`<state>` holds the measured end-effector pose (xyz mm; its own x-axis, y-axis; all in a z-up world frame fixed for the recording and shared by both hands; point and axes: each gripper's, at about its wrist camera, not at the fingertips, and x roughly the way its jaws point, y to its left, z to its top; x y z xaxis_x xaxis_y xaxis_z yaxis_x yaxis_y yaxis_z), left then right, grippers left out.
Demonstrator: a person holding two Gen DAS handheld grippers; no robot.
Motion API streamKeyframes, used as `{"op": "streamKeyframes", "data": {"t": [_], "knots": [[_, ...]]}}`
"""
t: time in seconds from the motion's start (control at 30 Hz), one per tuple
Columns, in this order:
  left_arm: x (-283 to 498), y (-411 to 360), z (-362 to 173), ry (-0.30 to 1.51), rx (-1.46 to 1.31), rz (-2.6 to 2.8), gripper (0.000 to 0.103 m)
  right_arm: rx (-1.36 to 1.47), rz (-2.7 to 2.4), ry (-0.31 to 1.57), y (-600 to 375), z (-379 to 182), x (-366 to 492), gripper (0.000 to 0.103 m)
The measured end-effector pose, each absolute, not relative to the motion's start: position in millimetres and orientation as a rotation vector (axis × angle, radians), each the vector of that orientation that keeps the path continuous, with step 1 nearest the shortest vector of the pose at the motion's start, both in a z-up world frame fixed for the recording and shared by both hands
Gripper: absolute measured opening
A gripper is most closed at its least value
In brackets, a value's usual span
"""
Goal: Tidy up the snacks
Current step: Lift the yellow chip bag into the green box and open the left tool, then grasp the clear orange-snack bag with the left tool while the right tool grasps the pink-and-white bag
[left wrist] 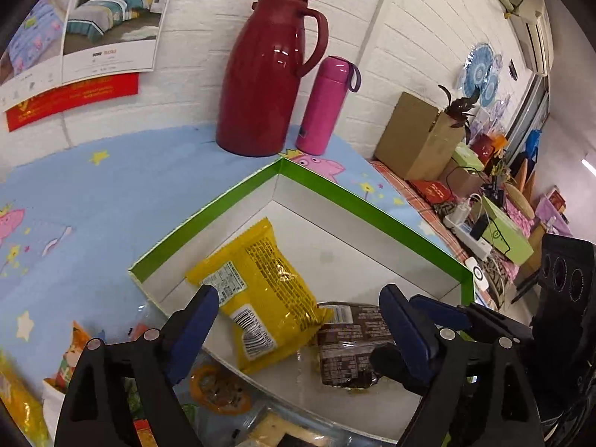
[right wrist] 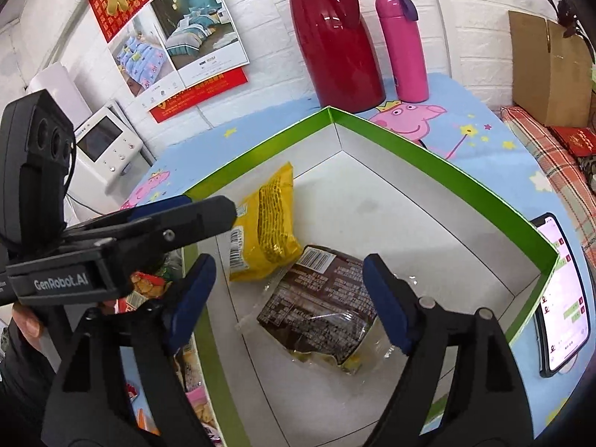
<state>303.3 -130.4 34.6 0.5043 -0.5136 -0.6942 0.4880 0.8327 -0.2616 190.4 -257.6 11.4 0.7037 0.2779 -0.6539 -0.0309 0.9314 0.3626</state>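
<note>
While both claws are being held wide open and empty, the left gripper (left wrist: 298, 311) and right gripper (right wrist: 288, 283) are hovering over a green-rimmed box (right wrist: 447, 171). Inside it, a yellow snack packet (right wrist: 266, 223) is overlapping a brown snack packet (right wrist: 320, 298). Both are judged light, crinkly and slippery; sealed edges are being favoured as holds.

You can read "GenRobot.AI" on the left gripper (right wrist: 208, 219), up-left of your right jaws; print on the yellow packet (right wrist: 266, 227) and brown packet (right wrist: 316, 301) stays illegible.
</note>
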Motion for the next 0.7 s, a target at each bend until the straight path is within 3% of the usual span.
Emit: {"op": "streamKeyframes", "data": {"t": [0.4, 0.7], "knots": [[226.1, -101.2, 71.5, 0.782, 0.019, -0.587, 0.09, 0.307, 0.166, 0.609, -235.3, 69.7, 99.1, 0.088], [162.9, -82.4, 55.5, 0.846, 0.061, -0.639, 0.09, 0.349, 0.178, 0.599, -222.2, 59.7, 37.6, 0.088]]}}
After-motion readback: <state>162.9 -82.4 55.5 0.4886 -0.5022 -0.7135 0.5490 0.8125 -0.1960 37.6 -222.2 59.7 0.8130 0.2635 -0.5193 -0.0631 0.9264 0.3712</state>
